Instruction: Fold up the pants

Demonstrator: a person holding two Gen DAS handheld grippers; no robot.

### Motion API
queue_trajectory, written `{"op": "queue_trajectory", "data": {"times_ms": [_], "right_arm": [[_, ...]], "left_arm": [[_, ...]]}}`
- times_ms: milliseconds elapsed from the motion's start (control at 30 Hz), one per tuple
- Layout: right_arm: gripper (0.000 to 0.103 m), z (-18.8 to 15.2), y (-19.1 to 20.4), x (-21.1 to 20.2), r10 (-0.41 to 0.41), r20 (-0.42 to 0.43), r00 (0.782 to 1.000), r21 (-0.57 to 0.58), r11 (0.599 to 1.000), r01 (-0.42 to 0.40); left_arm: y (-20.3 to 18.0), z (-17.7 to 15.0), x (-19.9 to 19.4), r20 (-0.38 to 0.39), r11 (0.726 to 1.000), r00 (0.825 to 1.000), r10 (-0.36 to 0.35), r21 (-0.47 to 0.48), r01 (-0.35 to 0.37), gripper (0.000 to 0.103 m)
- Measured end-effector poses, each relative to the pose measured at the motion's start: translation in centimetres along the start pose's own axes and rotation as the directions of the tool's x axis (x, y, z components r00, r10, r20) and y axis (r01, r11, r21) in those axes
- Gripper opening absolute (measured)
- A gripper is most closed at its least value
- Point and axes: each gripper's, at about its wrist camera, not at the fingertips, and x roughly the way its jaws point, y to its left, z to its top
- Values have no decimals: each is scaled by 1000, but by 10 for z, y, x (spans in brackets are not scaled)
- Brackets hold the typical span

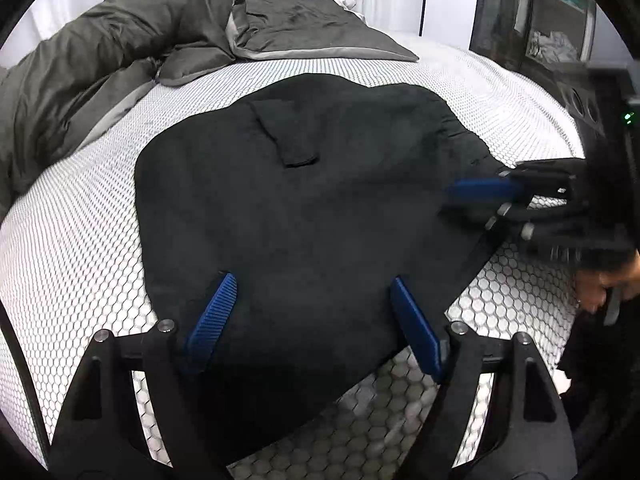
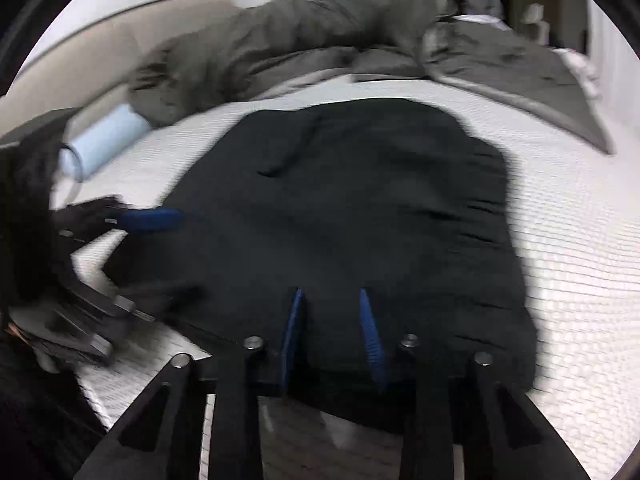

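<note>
The left wrist camera looks steeply down along its blue fingers (image 1: 212,320), close over the near edge of the black pants (image 1: 304,208) on the honeycomb mattress cover (image 1: 80,232); the right wrist camera angles down likewise from the pants' other side; both share the pants and the grey duvet (image 2: 280,44) behind

Dark pants (image 2: 340,216) lie folded into a broad flat shape on a white bed (image 2: 580,248). The right tool (image 2: 332,300) hovers over their near edge, blue pads apart. The left tool (image 2: 160,248), blurred, reaches in from the left. A grey duvet (image 2: 280,44) is bunched behind.
</note>
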Motion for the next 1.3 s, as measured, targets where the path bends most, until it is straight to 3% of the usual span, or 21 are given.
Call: {"op": "queue_trajectory", "data": {"times_ms": [100, 167, 233, 300, 367, 467, 633, 700, 800, 900, 1000, 1033, 1067, 1100, 1167, 1300], "right_arm": [[13, -9, -25, -19, 14, 13, 1000, 35, 999, -14], [13, -9, -28, -25, 12, 32, 999, 31, 999, -13], [17, -9, -16, -24, -30, 45, 999, -31, 999, 32], [30, -10, -14, -26, -36, 62, 997, -66, 997, 40], [37, -13, -9, -33, -31, 90, 995, -55, 998, 36], [38, -7, 0, -36, -55, 105, 993, -7, 998, 56], [38, 25, 21, -41, -100, 85, 991, -25, 994, 102], [38, 41, 25, -36, -78, 75, 994, -18, 997, 80], [38, 59, 31, -10, -25, 45, 999, -15, 1000, 26], [38, 62, 40, 32, 8, -49, 999, -69, 998, -12], [36, 63, 26, 48, -50, -108, 993, -70, 997, 43], [36, 64, 19, 45, -125, -107, 986, -84, 990, 116], [33, 63, 9, 42, -262, -92, 961, -132, 959, 249], [29, 62, -2, 38, -271, -92, 958, -140, 956, 257], [29, 59, -19, 34, -167, -121, 978, -83, 984, 158], [34, 59, -6, 26, -181, -92, 979, -146, 975, 167]], "left_arm": [[8, -2, -1, -4, 1000, 1000, -2, -18, 2, 78], [11, -2, -1, -7, 1000, 1000, 0, -30, 0, 78], [16, -4, -7, -1, 999, 1000, 0, -35, 0, 78], [17, 0, -14, 22, 999, 1000, 1, -37, 0, 78], [23, 4, -23, 49, 999, 999, 9, -51, -7, 78], [30, 13, -26, 60, 997, 998, 13, -71, -9, 78], [36, 32, -15, 54, 996, 998, 30, -81, -25, 78], [38, 40, -10, 57, 996, 998, 9, -83, -5, 77], [38, 47, 6, 27, 997, 1000, 3, -77, -1, 67], [39, 46, 23, -15, 998, 1000, -3, -65, 2, 64], [42, 45, 30, -34, 999, 999, -18, -52, 16, 65], [43, 44, 30, -33, 998, 999, -21, -55, 20, 66], [45, 45, 31, -36, 998, 999, -25, -61, 23, 67], [46, 45, 32, -39, 998, 999, -19, -61, 16, 71], [46, 43, 34, -41, 999, 999, -2, -54, -1, 75], [47, 45, 22, -36, 996, 999, 8, -83, -11, 73]]}}
